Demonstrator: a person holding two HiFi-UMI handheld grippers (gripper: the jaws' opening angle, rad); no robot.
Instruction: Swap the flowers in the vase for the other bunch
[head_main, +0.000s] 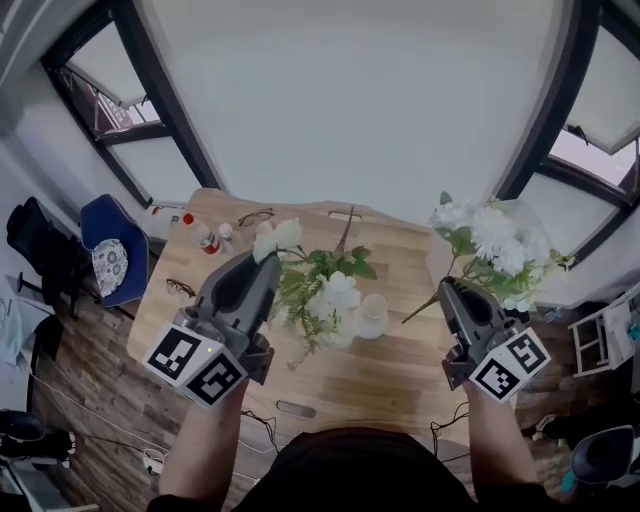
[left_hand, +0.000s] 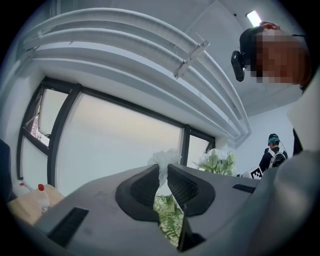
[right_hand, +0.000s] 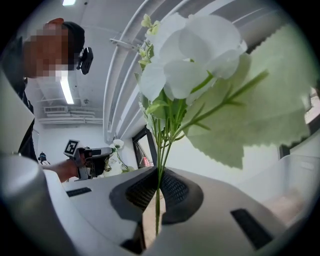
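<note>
**Condition.** The left claw (head_main: 268, 262) is closed to a narrow gap on the bunch of white blooms with ferny green leaves (head_main: 325, 290). It grips high up, among petals and foliage, not on bare stem. The right claw (head_main: 447, 288) is almost fully shut on the thin green stems of the second bunch of white flowers with broad leaves (head_main: 495, 235), held up at the right. The small pale rounded vase (head_main: 372, 318) stands mid-way across the light wooden counter (head_main: 400, 380), just right of the left bunch's foliage.

**Hazards.**
- A grip on soft petals may slip, dropping the left bunch.
- Trailing stems may catch the vase and tip it.
- The right bunch is top-heavy and may pivot in the claw, so its stems miss the narrow mouth.
</note>
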